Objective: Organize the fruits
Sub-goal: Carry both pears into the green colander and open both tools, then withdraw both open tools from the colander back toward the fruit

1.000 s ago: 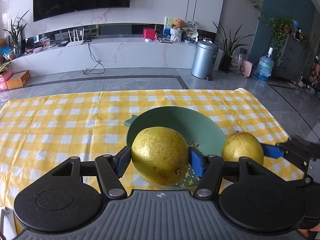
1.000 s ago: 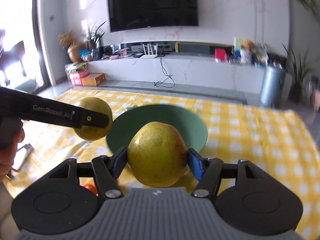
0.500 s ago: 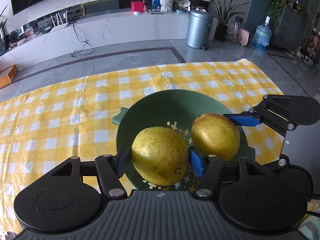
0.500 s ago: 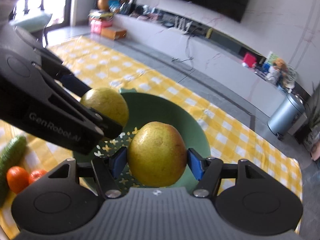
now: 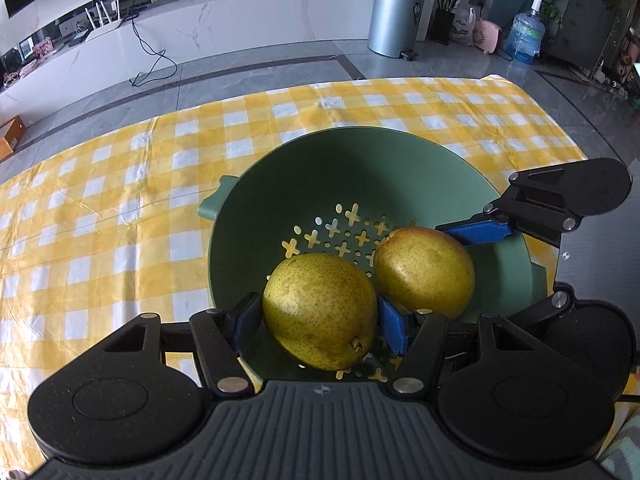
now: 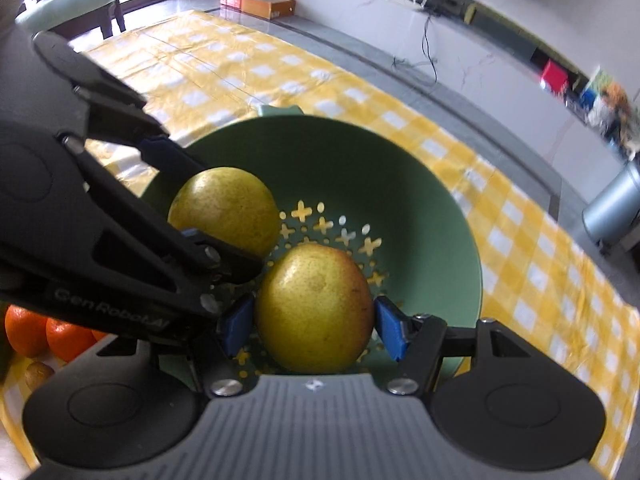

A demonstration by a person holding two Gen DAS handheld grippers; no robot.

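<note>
A green colander bowl with cross-shaped holes stands on a yellow checked tablecloth. My left gripper is shut on a yellow-green pear, held low inside the bowl. My right gripper is shut on a second pear, also inside the bowl, right beside the first. In the left wrist view the right-hand pear shows with a blue finger on it. In the right wrist view the left-hand pear sits behind the left tool's black arms. The two pears nearly touch.
Several oranges and a small brown fruit lie on the cloth at the left of the right wrist view. Beyond the table are a grey floor, a white media shelf, a metal bin and a water bottle.
Both grippers have tilted downward and sunk with their pears from above the bowl's near rim to inside it, and the two pears have drawn closer together.
</note>
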